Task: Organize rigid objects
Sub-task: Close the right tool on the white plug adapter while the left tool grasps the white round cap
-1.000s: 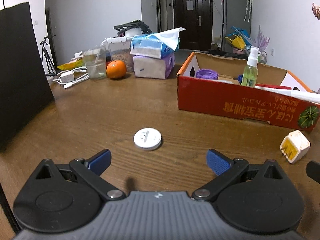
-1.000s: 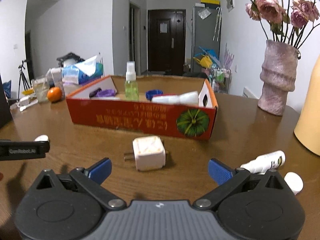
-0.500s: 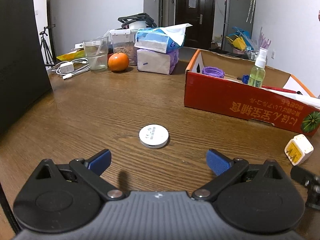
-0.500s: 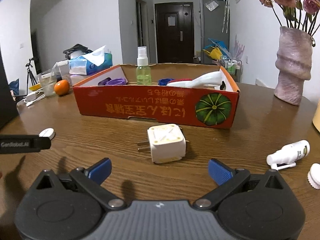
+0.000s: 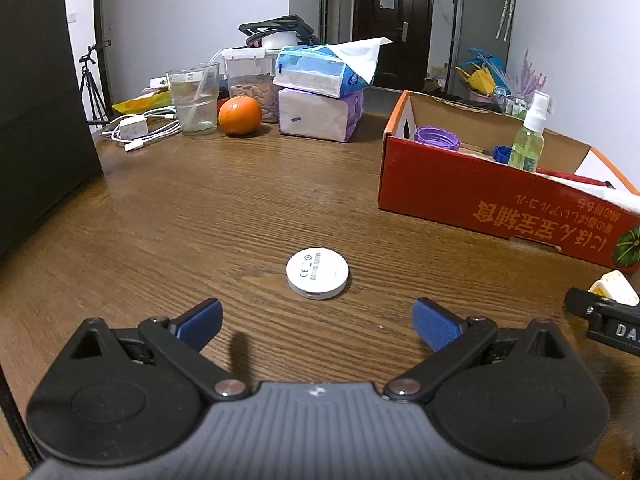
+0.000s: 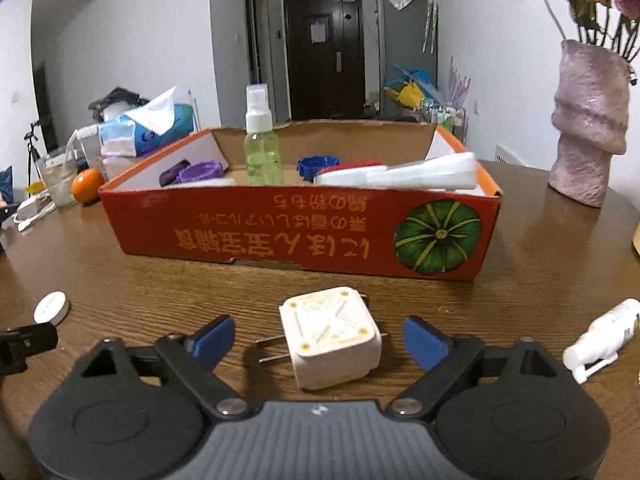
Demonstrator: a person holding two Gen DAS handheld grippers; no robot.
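A white round disc [image 5: 317,272] lies on the wooden table just ahead of my open, empty left gripper [image 5: 318,322]; it also shows at the left in the right wrist view [image 6: 51,307]. A white cube-shaped plug adapter [image 6: 330,336] lies between the open fingers of my right gripper [image 6: 319,340], untouched; its edge shows in the left wrist view [image 5: 614,288]. The red cardboard box [image 6: 296,232] behind holds a green spray bottle [image 6: 262,148], purple and blue lids and white items.
A white small bottle [image 6: 600,340] lies at the right. A pink vase [image 6: 588,124] stands far right. Tissue packs [image 5: 324,92], an orange [image 5: 239,115], a glass [image 5: 194,98] and a charger cable [image 5: 136,130] stand at the back left. A black panel [image 5: 36,112] borders the left.
Both grippers have moved forward and lower. The disc is now closer to the left gripper, and the plug adapter now lies between the right gripper's fingers.
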